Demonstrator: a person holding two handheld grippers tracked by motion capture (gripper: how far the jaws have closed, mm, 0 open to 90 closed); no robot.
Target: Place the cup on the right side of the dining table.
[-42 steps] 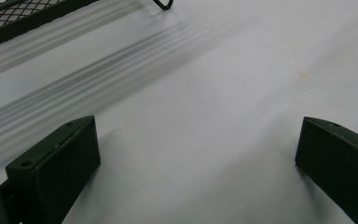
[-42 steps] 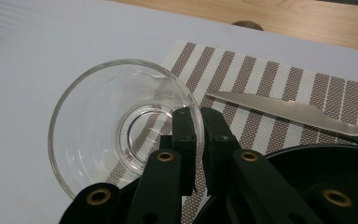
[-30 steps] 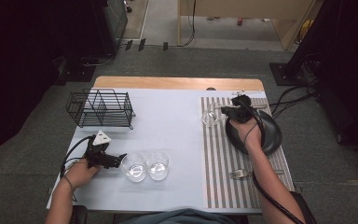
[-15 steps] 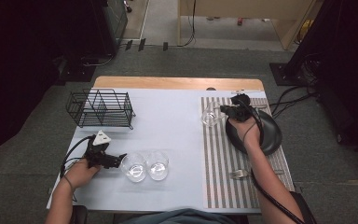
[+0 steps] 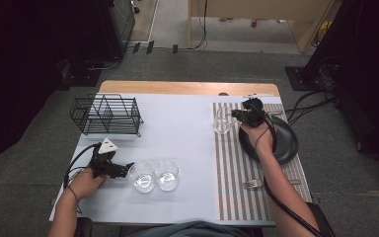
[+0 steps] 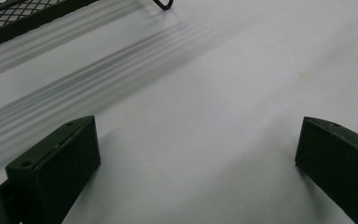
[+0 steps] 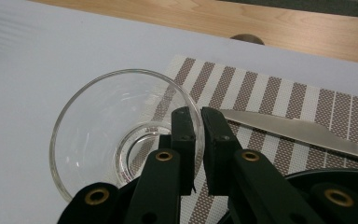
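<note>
Table carries everything, pale sheet on top, wood strip along the 12 o'clock edge. Striped placemat covers the 3 o'clock side. Black wire rack stands at 10 o'clock, no glasses in it. Black plate lies on the placemat at 3 o'clock, partly under the right forearm. Two clear glasses sit side by side touching at 6 o'clock: left glass, right glass. Third glass stands at 1 o'clock on the placemat's left edge. Knife lies beside the plate at 2 o'clock; fork at 5 o'clock.

Right gripper: jaws nearly together, clamped on the third glass's rim wall, one jaw inside and one outside. Left gripper: jaws wide apart, nothing between them, bare table under it; in the high view it sits at 8 o'clock just beside the left glass.

Risks, as a judgement: thin rim pinch on smooth glass, so the glass may swing or slip out if lifted or tilted fast; too hard a squeeze could chip the rim. A low carry could knock the knife or the plate edge. The left gripper could nudge the touching pair and clink them together.

No brands, labels or writing readable.
</note>
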